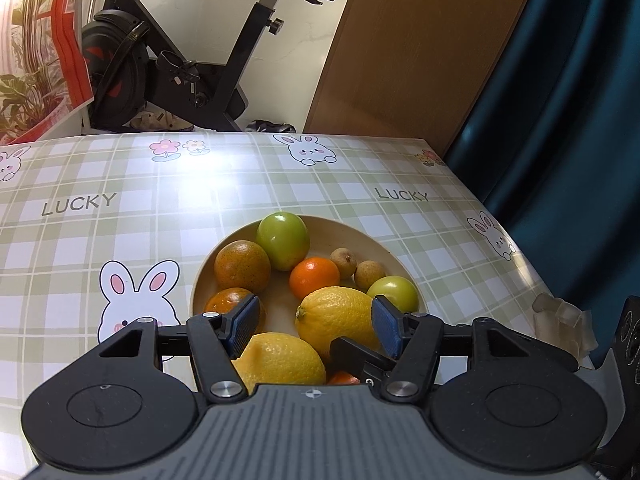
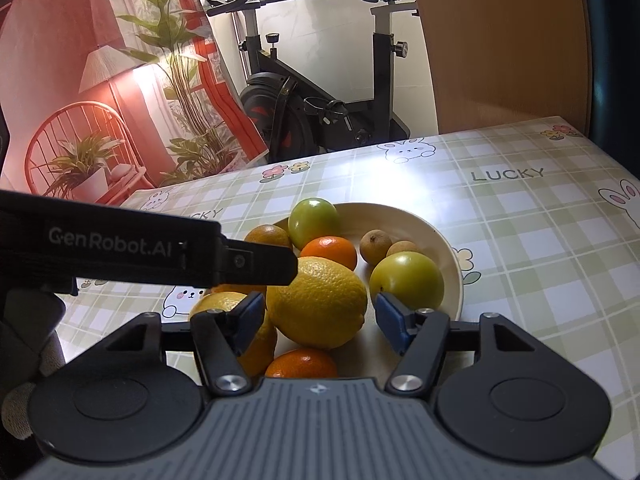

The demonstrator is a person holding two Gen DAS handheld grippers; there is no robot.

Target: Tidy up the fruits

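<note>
A cream plate (image 1: 320,226) (image 2: 448,256) on the checked tablecloth holds two lemons, several oranges, two green fruits and two small brown longans. My left gripper (image 1: 316,322) is open above the plate's near side, with one lemon (image 1: 338,316) between its pads and a second lemon (image 1: 280,358) just below. My right gripper (image 2: 320,318) is open, its blue pads on either side of the big lemon (image 2: 318,306) without touching it. A green fruit (image 2: 406,280) sits by its right pad. The left gripper's body (image 2: 160,254) crosses the right wrist view at left.
The table's far edge (image 1: 240,134) and right edge (image 1: 516,240) are near. An exercise bike (image 1: 168,68) and a wooden panel (image 1: 420,48) stand beyond. Crumpled clear plastic (image 1: 560,324) lies by the right edge.
</note>
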